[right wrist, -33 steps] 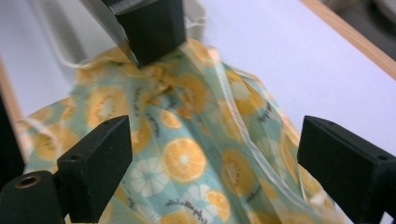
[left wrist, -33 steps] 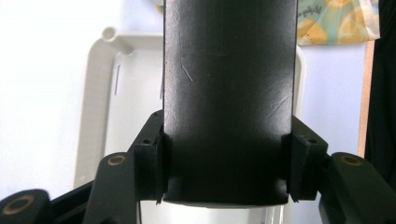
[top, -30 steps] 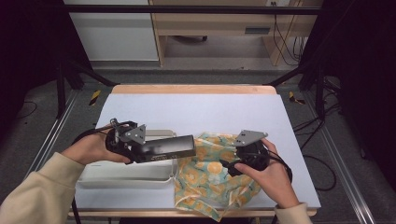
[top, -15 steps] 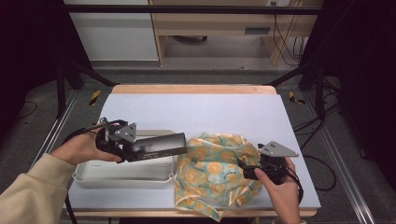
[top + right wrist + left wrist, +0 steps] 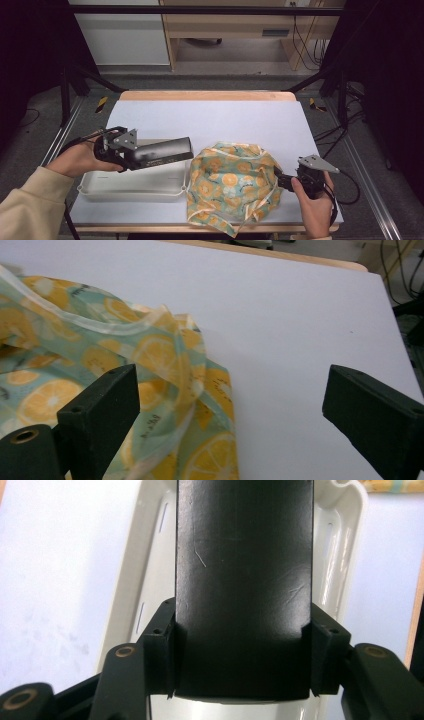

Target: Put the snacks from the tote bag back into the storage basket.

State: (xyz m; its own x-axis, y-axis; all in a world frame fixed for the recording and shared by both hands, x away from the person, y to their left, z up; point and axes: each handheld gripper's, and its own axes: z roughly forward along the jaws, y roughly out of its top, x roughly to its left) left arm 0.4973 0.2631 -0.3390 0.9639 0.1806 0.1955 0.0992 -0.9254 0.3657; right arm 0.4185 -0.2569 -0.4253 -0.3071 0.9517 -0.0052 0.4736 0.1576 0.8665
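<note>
At the near right of the table [image 5: 220, 120], the right gripper [image 5: 281, 180] sits low at the right edge of the lemon-print cloth [image 5: 232, 182], its jaws spread wide with nothing between them; in the right gripper view one jaw lies over the cloth [image 5: 125, 370] and the other stands over bare table surface [image 5: 300, 315]. The cloth is bunched in a loose mound at the near middle of the table, with a trailing corner hanging toward the near edge. To its left, near the left edge, lies a shallow white tray [image 5: 100, 185]. Just above the tray's far rim, the left gripper [image 5: 131, 156] holds a black cylinder [image 5: 165, 150] level, pointing right toward the cloth; the left gripper view shows both jaws pressed against the cylinder's [image 5: 245, 580] sides, the tray [image 5: 150, 555] beneath. Farther off the table is bare.
</note>
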